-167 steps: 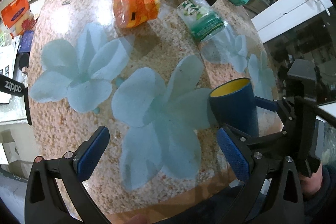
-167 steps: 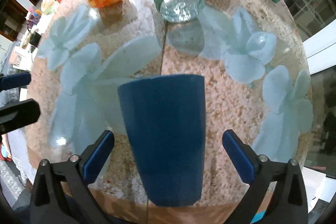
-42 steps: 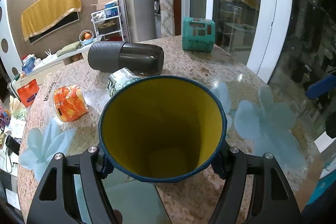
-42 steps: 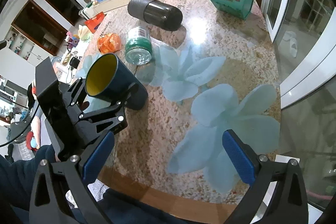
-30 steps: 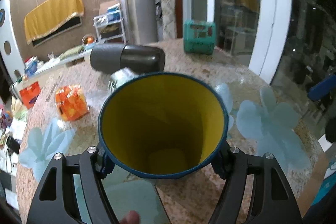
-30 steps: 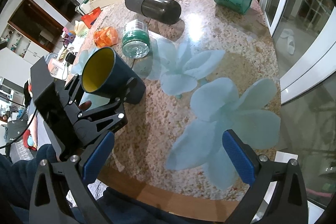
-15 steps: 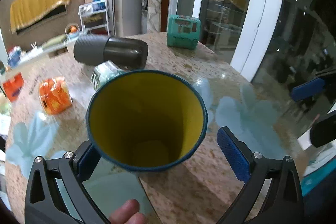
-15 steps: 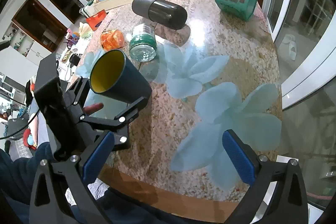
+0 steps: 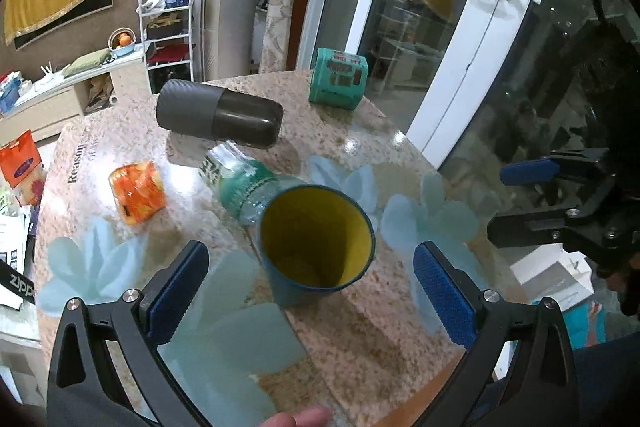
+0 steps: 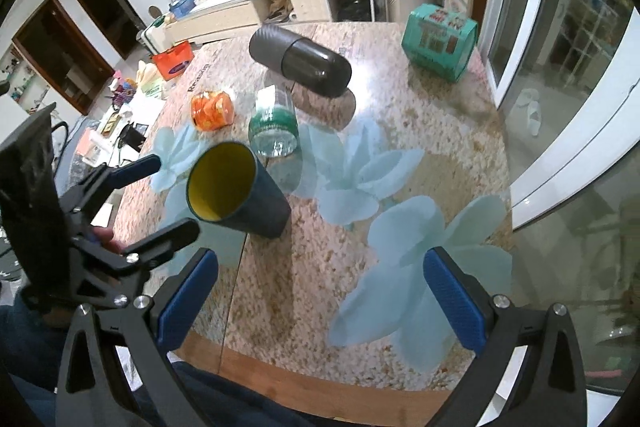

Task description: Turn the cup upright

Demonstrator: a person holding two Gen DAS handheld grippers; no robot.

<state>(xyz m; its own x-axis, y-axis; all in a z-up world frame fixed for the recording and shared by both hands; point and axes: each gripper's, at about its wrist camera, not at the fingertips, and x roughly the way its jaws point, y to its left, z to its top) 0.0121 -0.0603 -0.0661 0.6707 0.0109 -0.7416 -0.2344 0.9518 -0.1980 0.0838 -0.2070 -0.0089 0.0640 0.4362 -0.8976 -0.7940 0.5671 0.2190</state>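
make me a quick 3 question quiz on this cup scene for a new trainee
1. True or false: the blue cup stands on the table with its open mouth up.
2. Which gripper is nearer the cup? A) left gripper B) right gripper
3. Fill in: the clear bottle lies on its ____.

Key
1. True; the yellow inside shows from above.
2. A; its open jaws flank the cup without touching it.
3. Side, just behind the cup.
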